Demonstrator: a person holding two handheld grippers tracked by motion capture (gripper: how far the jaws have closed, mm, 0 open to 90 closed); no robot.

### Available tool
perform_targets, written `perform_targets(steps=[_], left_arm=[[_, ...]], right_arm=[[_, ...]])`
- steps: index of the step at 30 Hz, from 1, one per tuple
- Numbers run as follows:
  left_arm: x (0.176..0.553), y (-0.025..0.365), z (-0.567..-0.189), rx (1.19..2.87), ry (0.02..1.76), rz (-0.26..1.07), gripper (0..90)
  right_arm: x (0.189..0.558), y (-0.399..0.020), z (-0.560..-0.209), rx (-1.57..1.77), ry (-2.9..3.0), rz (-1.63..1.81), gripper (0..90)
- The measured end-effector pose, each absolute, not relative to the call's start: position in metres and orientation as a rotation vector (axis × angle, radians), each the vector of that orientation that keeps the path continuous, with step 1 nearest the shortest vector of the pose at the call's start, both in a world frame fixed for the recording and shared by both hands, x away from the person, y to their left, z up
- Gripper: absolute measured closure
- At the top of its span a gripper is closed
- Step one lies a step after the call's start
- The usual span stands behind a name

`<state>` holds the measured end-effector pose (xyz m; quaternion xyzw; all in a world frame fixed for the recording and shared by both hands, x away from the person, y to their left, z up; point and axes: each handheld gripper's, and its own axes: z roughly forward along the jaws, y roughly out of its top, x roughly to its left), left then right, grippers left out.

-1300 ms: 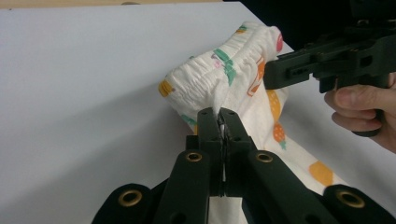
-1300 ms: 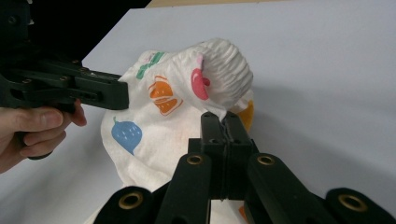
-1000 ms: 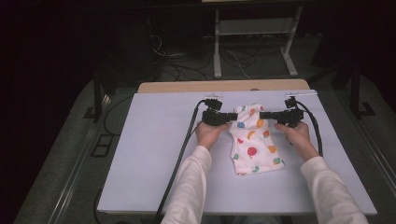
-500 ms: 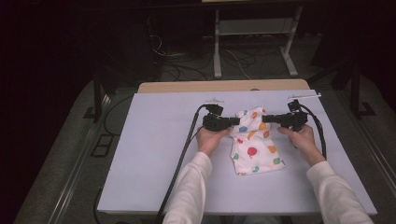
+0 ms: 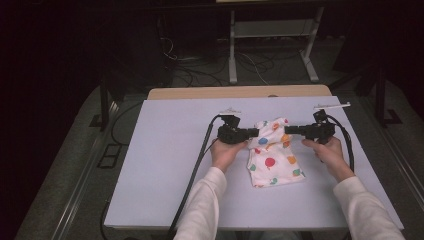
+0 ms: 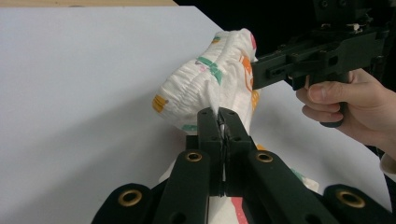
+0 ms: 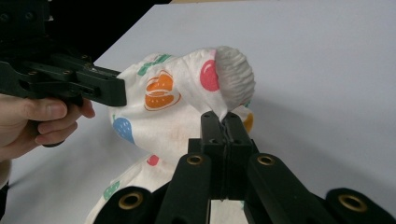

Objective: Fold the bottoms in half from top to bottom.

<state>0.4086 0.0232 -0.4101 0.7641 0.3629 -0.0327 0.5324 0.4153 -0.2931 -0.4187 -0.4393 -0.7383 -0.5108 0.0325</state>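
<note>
In the left gripper view, the black two-jaw left gripper (image 6: pixel 219 114) hides the lower part of the white fruit-printed elastic-waisted cloth garment (image 6: pixel 205 84), and the bottom edge cuts off its body. The pinched fabric edge is hidden between the closed jaws. In the high view, the prints look too small to identify, perhaps fruit.

No text, label, brand, number or sign can be read in any of the views. On the white cloth (image 5: pixel 272 152) only coloured fruit pictures are printed, without letters.
</note>
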Motion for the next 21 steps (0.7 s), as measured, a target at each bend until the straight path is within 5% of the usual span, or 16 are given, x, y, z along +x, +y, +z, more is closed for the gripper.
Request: perform_targets(steps=[21], left_arm=[[0.389,0.02,-0.412,1.833,0.818,-0.075,88.4]], right_arm=[[0.395,-0.298,-0.419,-1.315,-2.303,-1.554,88.6]])
